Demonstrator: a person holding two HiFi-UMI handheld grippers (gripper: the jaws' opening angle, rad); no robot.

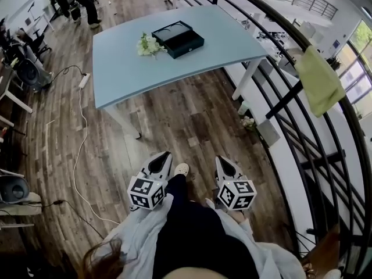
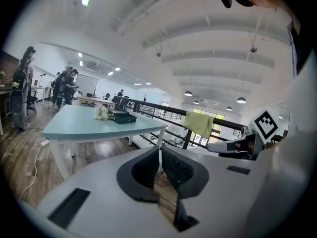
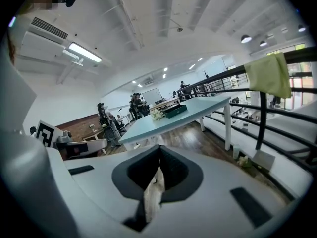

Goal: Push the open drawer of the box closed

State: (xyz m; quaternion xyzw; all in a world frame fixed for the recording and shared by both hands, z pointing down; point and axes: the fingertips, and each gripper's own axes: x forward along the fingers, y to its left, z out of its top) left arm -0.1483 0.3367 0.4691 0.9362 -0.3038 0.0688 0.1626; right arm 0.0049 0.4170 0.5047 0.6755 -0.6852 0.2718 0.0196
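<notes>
Box (image 1: 178, 38) w/ the open drawer sits on the far half of the light-blue counter (image 1: 128, 68), approx. mid-width. White flowers (image 1: 149, 45) lie right at its left side. Its top looks open from above, but I can't tell which way the drawer slides.

Both tools are well apart from it, held low in front of the person, side by side w/ a shoe (image 1: 182, 169) btwn them. Left hand-held gripper (image 2: 159, 152): jaws together, nothing btwn them. Right hand-held gripper (image 3: 158, 155): same, tips closed, empty. That prob. suits the job, since a push needs a blunt closed tip and no grip. Judging by the gap, the push isn't begun yet.

Room: bare wood floor (image 1: 192, 115) btwn the person and the counter's near edge is wide open. The right side is tighter, w/ a black railing (image 1: 302, 92) carrying a green cloth (image 1: 318, 80) close past the counter's corner. On the left, a white cable (image 1: 78, 156) and power strip (image 1: 84, 80) lie on the floor, a trip risk. The box is set back from the near edge, so it likely needs a reach across the counter.
</notes>
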